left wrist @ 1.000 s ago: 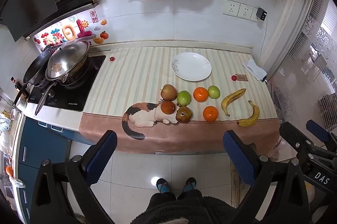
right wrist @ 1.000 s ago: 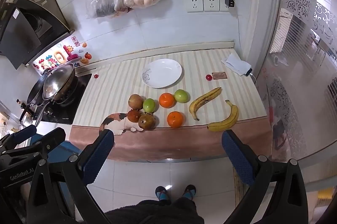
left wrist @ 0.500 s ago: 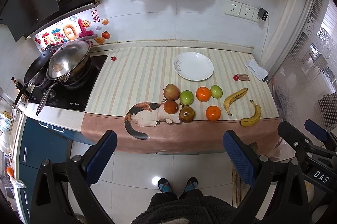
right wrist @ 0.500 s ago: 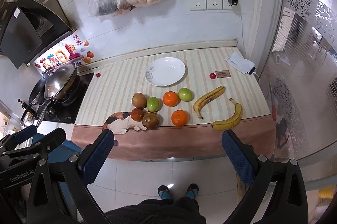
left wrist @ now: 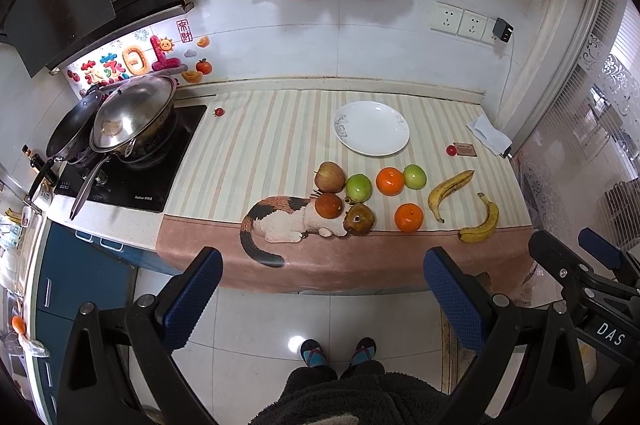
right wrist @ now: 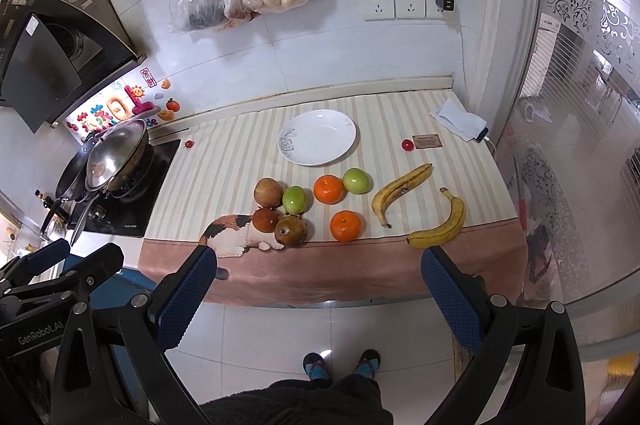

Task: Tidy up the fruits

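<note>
I hold my left hand-held gripper (left wrist: 322, 285) and my right hand-held gripper (right wrist: 318, 283) high above the floor, both spread wide with nothing between the fingers. On the striped surface (right wrist: 224, 169) ahead, the fruits lie in front of the white plate (right wrist: 318, 137): apples and oranges clustered together, a green apple (right wrist: 295, 199) among them, and two bananas (right wrist: 400, 191) to their right, apart from each other.
</note>
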A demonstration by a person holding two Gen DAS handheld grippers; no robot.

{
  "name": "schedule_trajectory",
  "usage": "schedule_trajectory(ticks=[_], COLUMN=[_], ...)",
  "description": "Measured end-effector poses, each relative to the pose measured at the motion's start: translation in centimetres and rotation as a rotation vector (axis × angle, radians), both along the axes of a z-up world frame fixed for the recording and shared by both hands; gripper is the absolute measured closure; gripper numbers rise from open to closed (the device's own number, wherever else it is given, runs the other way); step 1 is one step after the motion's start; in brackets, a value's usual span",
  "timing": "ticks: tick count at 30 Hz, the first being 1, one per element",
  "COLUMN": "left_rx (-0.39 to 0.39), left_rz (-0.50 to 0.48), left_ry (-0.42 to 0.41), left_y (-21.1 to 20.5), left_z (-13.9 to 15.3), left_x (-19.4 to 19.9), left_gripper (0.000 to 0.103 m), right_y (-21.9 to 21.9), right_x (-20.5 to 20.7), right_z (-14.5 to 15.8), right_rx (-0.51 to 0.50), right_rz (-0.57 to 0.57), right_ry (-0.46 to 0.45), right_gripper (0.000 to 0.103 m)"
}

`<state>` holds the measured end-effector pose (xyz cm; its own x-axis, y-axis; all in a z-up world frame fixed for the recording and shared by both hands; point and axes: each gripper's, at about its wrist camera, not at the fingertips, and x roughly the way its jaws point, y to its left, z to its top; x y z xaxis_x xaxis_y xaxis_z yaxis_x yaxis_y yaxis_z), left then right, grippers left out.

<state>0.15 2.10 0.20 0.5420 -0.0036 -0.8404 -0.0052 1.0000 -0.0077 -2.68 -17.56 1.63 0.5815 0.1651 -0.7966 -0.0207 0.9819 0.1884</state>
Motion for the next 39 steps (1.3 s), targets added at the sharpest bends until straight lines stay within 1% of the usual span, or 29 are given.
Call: schedule_trajectory(ticks=[39], left_rx=[-0.009], left_rz=[0.001], left_ry=[0.002], left_y=[1.5], left_z=[-0.2], left_x=[0.2], left_gripper=[0.000], right_y=[0.8], right_x=[0.2], right_z=[0.1], right_rx=[-0.001], right_rz=[0.006], right_ry=[0.000], right_gripper=[0.000])
